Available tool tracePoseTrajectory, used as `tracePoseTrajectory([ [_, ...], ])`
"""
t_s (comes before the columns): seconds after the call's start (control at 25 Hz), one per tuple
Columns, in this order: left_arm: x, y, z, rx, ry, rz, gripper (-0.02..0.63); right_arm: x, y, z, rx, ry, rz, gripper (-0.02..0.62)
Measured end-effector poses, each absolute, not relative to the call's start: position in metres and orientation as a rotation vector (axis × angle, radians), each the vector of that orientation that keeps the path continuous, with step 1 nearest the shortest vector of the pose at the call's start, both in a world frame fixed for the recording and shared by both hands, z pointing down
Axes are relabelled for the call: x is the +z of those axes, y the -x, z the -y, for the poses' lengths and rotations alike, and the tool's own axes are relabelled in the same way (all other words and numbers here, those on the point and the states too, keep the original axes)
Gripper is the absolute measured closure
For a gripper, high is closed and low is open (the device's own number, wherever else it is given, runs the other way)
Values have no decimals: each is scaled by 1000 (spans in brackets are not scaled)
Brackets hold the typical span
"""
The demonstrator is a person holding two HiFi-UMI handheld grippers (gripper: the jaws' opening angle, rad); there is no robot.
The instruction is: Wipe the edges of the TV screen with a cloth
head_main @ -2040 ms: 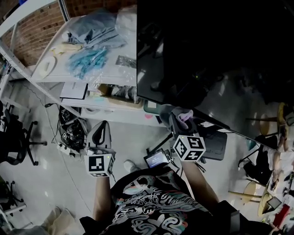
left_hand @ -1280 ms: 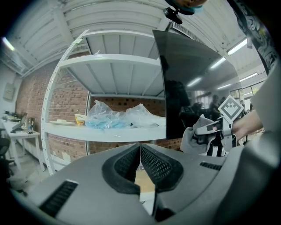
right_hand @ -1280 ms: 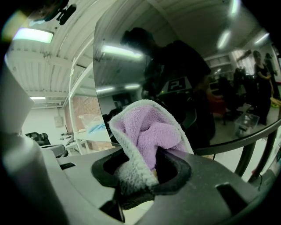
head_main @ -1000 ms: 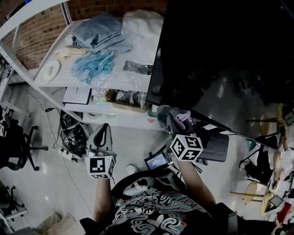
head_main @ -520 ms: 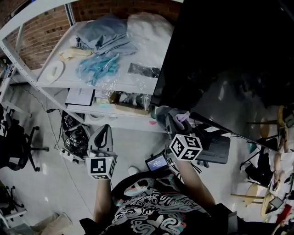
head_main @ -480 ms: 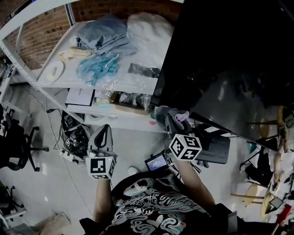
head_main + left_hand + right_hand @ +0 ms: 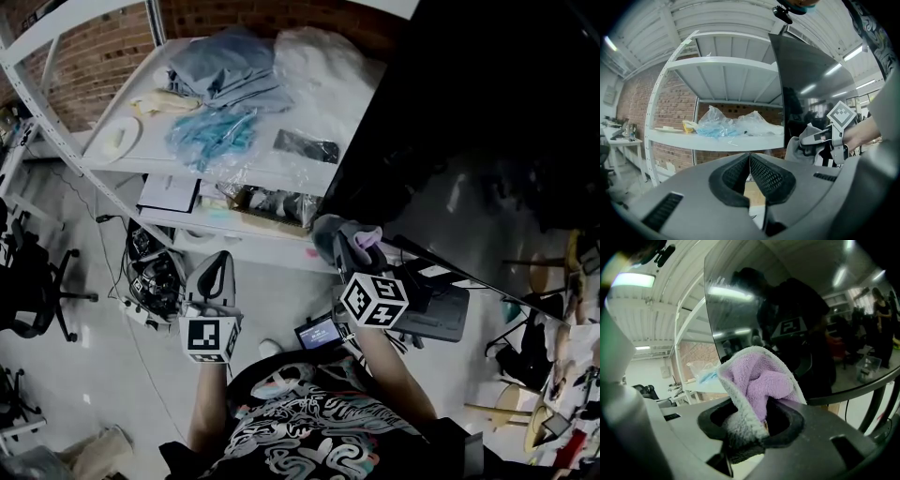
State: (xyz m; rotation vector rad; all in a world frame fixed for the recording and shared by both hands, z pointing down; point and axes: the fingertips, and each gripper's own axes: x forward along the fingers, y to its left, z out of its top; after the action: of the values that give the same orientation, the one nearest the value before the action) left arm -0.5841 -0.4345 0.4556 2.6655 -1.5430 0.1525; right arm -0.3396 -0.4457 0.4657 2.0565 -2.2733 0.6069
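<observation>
1 big tv screen (image 7: 487, 103) fills the head view's upper right; the cloth (image 7: 757, 380), clamped in the right tongs (image 7: 752, 420), sits by its lower left corner. best press the pile flat along that edge. left tongs (image 7: 750, 164): together, empty, lower left.

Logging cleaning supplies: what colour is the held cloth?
Lilac fleecy cloth, grey-edged; right gripper view.

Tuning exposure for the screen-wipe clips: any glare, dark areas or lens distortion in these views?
Head view: dim overall, TV screen almost black with faint room reflections. Left gripper view: fisheye bends the shelf, corners vignetted dark. Right gripper view: glare streaks across the screen, a lamp at top left is blown out, cloth sharp.
</observation>
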Motion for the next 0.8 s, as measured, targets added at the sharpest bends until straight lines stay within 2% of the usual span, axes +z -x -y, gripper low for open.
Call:
tracePoseTrajectory([
  [0.8,465,624,437,228,-2577,1591,586,467,385,470,614,-1955,2350,410],
])
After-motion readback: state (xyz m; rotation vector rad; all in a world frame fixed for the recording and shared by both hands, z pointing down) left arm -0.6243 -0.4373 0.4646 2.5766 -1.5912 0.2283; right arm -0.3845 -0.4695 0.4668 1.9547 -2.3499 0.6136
